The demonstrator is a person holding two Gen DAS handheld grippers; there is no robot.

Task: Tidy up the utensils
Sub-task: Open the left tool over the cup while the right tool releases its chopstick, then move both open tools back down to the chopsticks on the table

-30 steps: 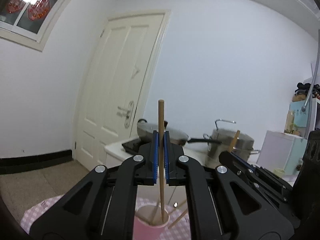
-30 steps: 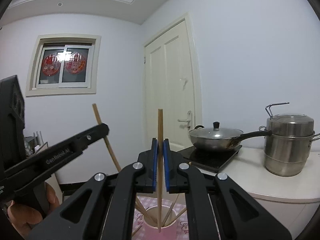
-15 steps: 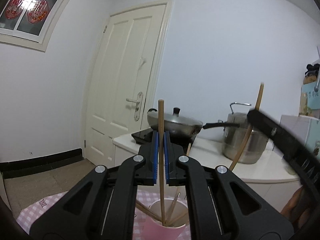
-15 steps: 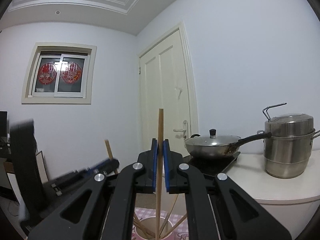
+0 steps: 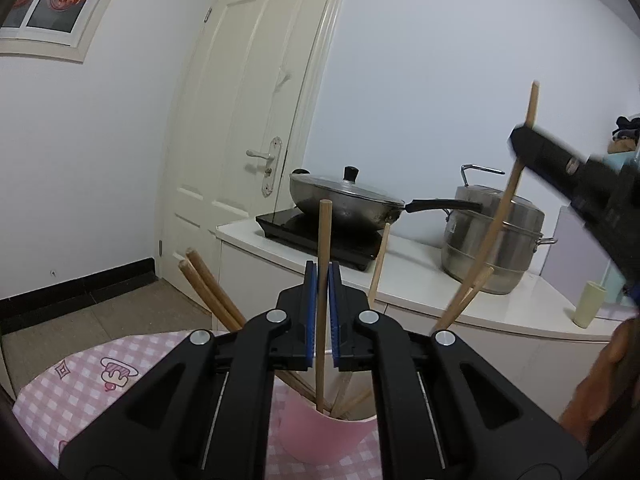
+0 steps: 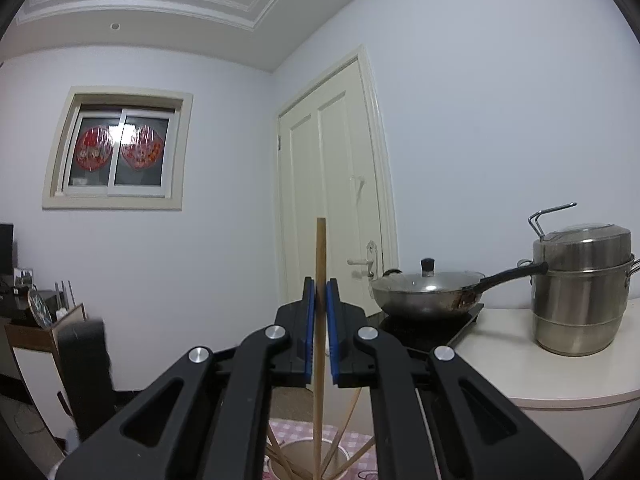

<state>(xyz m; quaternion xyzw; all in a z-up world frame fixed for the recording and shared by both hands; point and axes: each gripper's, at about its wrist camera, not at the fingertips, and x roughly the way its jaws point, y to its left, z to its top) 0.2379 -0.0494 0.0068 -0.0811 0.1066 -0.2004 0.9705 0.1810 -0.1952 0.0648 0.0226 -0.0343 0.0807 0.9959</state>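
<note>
Jaws on both the left gripper (image 5: 323,276) and right gripper (image 6: 320,292) are clamped on one upright chopstick (image 5: 322,300) each, long axis pointing straight down into the pink cup (image 5: 324,432) right below, left one looks closer.

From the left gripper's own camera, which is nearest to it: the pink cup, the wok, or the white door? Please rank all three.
Ranked from the left gripper:
1. Pink cup, directly below the fingers, on the checked cloth.
2. Wok, ahead on the black cooktop, on the white counter.
3. White door, beyond the counter, ahead and to the left.
</note>
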